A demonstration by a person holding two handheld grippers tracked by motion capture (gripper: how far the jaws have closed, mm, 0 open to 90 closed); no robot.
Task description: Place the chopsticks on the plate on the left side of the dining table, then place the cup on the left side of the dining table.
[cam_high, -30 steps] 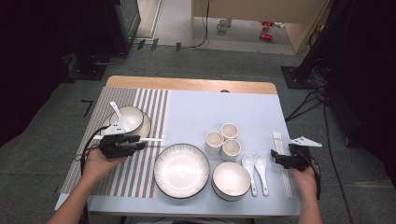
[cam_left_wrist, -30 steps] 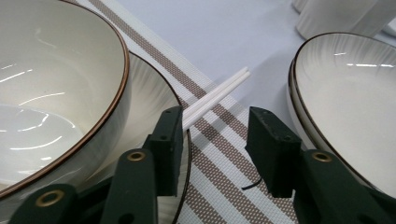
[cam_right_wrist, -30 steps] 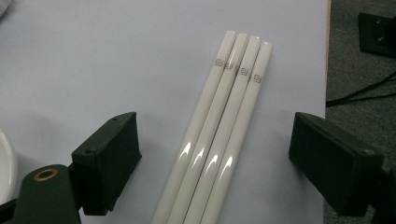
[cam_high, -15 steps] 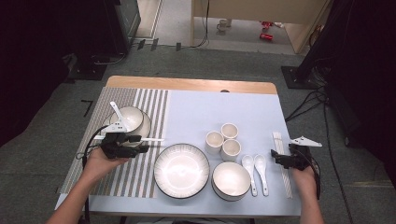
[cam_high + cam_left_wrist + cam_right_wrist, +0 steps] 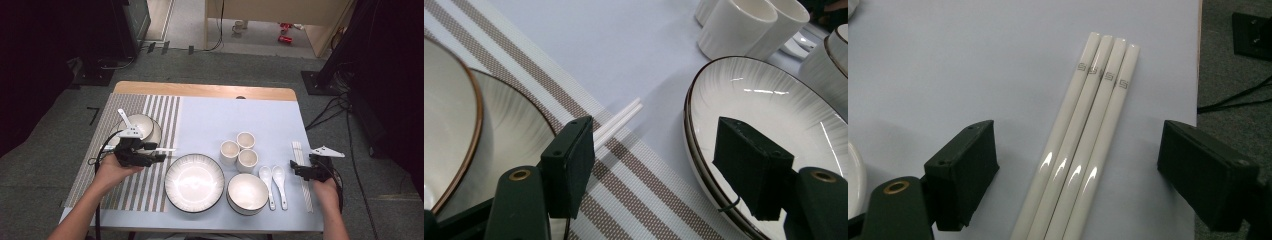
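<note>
Right gripper jaws wide over four white chopsticks, small grey square-scroll marks near upper tips, left gripper jaws just opening, wide, a chopstick pair beside left jaw.

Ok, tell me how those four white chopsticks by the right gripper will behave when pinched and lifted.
The chopsticks look glossy, with bright highlights, so they are probably slippery between the right gripper's open jaws. They look straight and stiff, so unlikely to flex. Four lie loose side by side; a pinch may catch some while the others, apparently rounded, slide or roll away.

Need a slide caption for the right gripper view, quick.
Open right claw poised over four white chopsticks lying side by side on the blue mat.
</note>
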